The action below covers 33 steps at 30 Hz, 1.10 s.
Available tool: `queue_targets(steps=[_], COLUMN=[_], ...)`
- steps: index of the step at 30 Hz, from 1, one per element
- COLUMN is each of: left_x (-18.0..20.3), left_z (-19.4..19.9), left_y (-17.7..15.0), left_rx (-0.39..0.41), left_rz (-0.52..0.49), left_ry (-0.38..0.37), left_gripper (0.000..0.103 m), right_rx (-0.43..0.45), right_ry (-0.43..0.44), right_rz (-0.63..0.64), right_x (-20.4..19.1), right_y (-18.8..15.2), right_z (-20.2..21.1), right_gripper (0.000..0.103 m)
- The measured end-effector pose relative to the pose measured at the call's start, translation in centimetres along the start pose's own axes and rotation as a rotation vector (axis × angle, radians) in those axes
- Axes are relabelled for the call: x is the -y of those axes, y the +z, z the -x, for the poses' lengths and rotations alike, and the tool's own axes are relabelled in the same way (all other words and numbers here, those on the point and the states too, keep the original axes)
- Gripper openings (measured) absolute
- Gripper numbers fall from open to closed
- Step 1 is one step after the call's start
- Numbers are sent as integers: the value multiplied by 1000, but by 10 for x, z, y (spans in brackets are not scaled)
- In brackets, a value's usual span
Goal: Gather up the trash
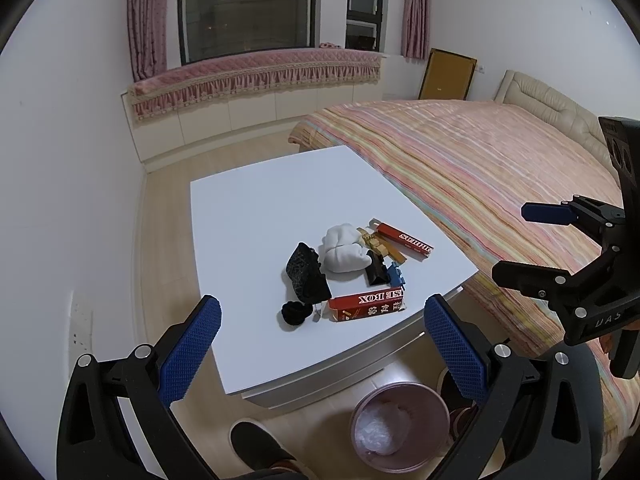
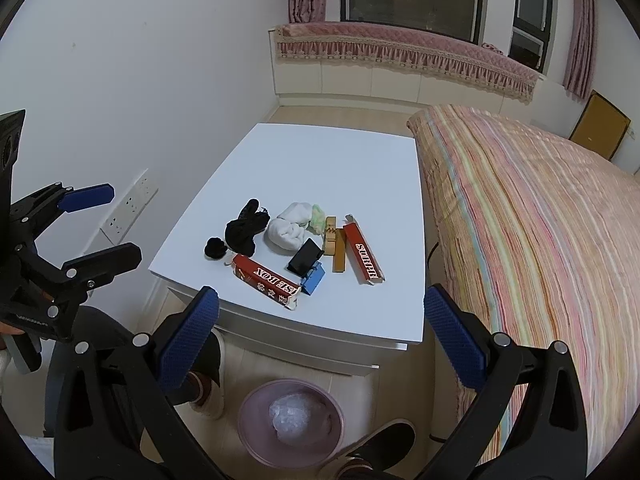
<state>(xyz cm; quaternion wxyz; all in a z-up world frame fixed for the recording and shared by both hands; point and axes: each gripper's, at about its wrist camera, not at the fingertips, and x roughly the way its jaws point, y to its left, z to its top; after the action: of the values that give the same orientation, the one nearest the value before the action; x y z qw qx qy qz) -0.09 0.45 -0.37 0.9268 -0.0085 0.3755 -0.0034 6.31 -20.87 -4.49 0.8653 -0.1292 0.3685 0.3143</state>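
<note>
Both grippers, left [image 1: 322, 344] and right [image 2: 320, 336], are held wide apart, empty. The red box [image 2: 266, 281] looks light and stiff; its long sides should be pinched.

Both wrist cameras look down from above the table's [image 1: 260, 200] near edge, sharing its clutter and bin [image 2: 256, 432].

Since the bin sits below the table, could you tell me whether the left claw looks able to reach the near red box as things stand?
Probably yes: the left claw is open and empty, and the red box lies near the table's front edge with nothing between them.
</note>
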Motion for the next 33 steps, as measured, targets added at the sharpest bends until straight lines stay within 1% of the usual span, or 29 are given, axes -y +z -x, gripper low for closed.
queue_targets(steps=[33], left_x=[0], left_z=[-12], left_y=[1], left_rx=[-24], left_rz=[6], left_ry=[-3], left_gripper=[97], right_rx=[-14], right_ry=[13], right_rz=[-9], right_x=[7], right_y=[-2], right_z=[-9], right_gripper=[100])
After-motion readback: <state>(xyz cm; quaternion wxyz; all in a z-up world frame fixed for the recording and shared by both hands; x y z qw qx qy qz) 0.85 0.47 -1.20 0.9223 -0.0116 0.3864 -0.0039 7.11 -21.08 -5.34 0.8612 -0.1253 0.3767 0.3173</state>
